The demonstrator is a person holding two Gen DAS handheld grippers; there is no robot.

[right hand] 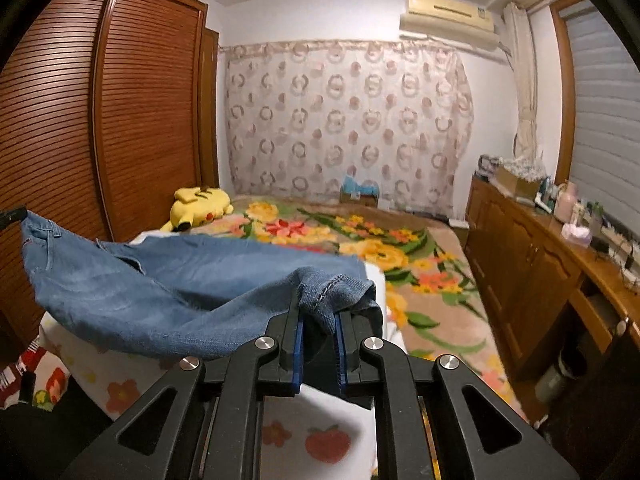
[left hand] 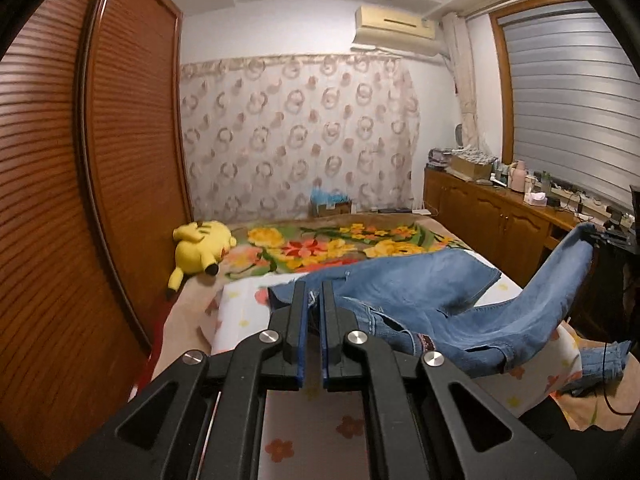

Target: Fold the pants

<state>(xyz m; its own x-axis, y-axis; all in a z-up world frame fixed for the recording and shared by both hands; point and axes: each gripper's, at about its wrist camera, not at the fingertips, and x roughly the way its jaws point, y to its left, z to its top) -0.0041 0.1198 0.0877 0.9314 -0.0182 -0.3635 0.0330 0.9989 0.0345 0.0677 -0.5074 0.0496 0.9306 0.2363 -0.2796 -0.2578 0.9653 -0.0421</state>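
Blue denim pants [right hand: 168, 280] bunched, stretched between both grippers.

Yellow plush [left hand: 202, 246] on floral blanket [left hand: 340, 246], beside wardrobe [left hand: 132, 128].

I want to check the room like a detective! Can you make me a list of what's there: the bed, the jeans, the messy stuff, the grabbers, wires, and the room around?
Surface: bed, flowered blanket and white flowered sheet.
Job's things: blue jeans, lifted, unfolded.
Clutter: yellow plush toy by wardrobe.
Grippers: left gripper shut on jeans; right gripper shut on jeans.
Cables: wires on the sideboard.
Surroundings: wardrobe, curtain, air conditioner.
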